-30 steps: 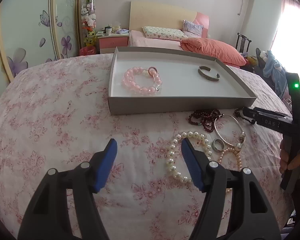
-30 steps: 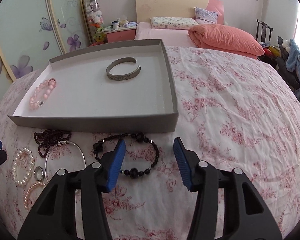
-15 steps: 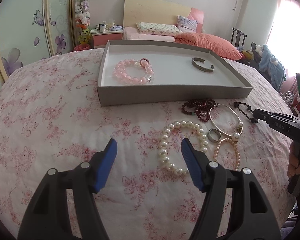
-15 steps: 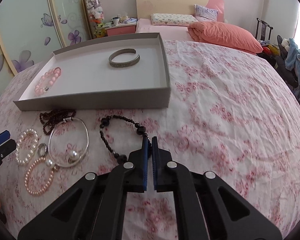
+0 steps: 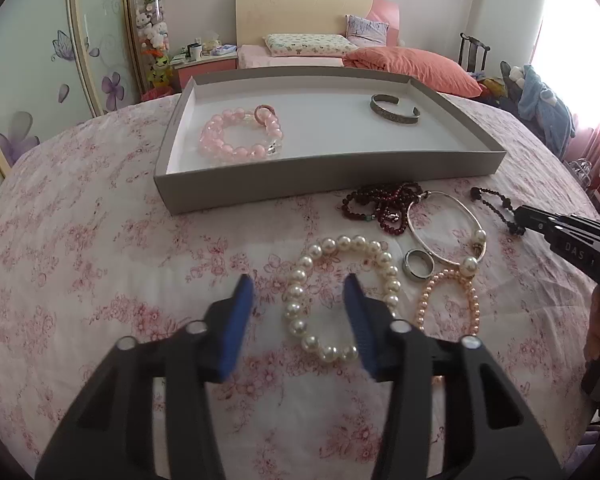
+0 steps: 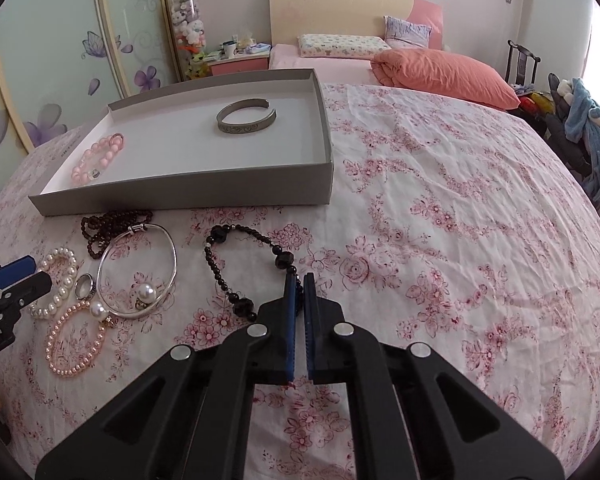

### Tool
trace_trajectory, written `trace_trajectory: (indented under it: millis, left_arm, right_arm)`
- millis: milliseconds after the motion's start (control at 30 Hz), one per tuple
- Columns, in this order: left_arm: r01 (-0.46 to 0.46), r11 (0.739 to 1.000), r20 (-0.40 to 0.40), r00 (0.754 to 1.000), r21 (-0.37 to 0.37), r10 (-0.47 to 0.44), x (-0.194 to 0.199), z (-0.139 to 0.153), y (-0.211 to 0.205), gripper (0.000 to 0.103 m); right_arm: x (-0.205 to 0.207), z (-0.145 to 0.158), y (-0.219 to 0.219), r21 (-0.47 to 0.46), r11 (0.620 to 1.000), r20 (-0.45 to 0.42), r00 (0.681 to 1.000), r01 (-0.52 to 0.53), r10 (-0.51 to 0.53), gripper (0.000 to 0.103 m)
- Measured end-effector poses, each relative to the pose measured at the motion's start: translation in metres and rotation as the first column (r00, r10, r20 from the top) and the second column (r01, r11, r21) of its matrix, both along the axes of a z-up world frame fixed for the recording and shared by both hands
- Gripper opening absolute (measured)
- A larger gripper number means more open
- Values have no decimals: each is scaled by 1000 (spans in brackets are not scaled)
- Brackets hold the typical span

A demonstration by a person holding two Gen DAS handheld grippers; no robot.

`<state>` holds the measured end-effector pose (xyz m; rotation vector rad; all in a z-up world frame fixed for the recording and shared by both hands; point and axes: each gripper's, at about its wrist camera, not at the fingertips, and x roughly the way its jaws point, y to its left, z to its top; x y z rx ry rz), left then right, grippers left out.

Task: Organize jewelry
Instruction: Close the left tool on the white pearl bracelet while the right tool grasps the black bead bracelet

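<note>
A grey tray on the floral cloth holds a pink bead bracelet and a metal cuff. In front of it lie a white pearl bracelet, a ring, a small pink pearl bracelet, a silver bangle and dark red beads. My left gripper is open around the near side of the white pearl bracelet. My right gripper is shut on the black bead bracelet.
A bed with a coral pillow stands behind the table. A nightstand and a floral wardrobe door are at the back left. A chair with blue clothes is at the right. The table's right side is bare cloth.
My right gripper closed on the black bead bracelet and drew it a little away from the tray. My left gripper moved right and forward over the white pearl bracelet and narrowed.
</note>
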<state>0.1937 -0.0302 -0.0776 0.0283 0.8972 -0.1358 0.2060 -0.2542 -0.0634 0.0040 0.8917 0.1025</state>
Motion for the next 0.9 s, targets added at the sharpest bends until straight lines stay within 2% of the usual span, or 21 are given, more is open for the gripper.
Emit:
trace_trajectory:
  millis: [33,133,200,400,467,533,600,700,733,767,833,900]
  left_arm:
    - [-5,1000,1,1000,13,5,0,0,-1,29]
    - [6,999,5,1000,40,-6,0,0,-3,13]
    - [5,999,6,1000,47,-5,-1,0,-3,11]
    - [-2,999,6,1000,52,2,-1,0,0,12]
    - [2,998,6,1000,56,-2,-1,0,-2,14]
    - [4,998,6,1000,57,-4,-1,-1,-3,19]
    - [5,998,6,1000,58,-5,0,-1,-3,19]
    - [9,998,6,1000,59,-10,0,-1,-4,17]
    - [11,998,6,1000,59,-11,1,-1,-5,14]
    - [11,998,6,1000,61,-11,1,-1,-5,12]
    - [9,998,7,1000,59,-9,1,-1,-4,11]
    - [0,998,7,1000,57,0,1,-1,-1,10]
  right_arm:
    - [0,0,0,-1,1000,0,1000,0,0,5]
    - [0,0,0,2,1000,-1,1000,0,0,5]
    - [0,0,-1,0,1000,0,1000,-1,1,5]
    - [1,0,-1,-4,1000,-1,1000,-6,6,7]
    - [4,1,0,4,1000,-11,1000,-12,12,14]
    - [9,1,4,24,999,-23,999,-31,31,38]
    - [12,1,9,9,999,-23,999,-45,45,46]
    - [14,0,18,-31,997,-2,998,-65,65,43]
    - [15,0,17,-14,998,-3,998,-68,68,37]
    - [16,0,17,-11,998,-2,998,-63,63,25]
    - [16,0,14,-8,998,-4,998,-56,56,12]
    - [13,0,10,0,999,-8,999,-47,47,12]
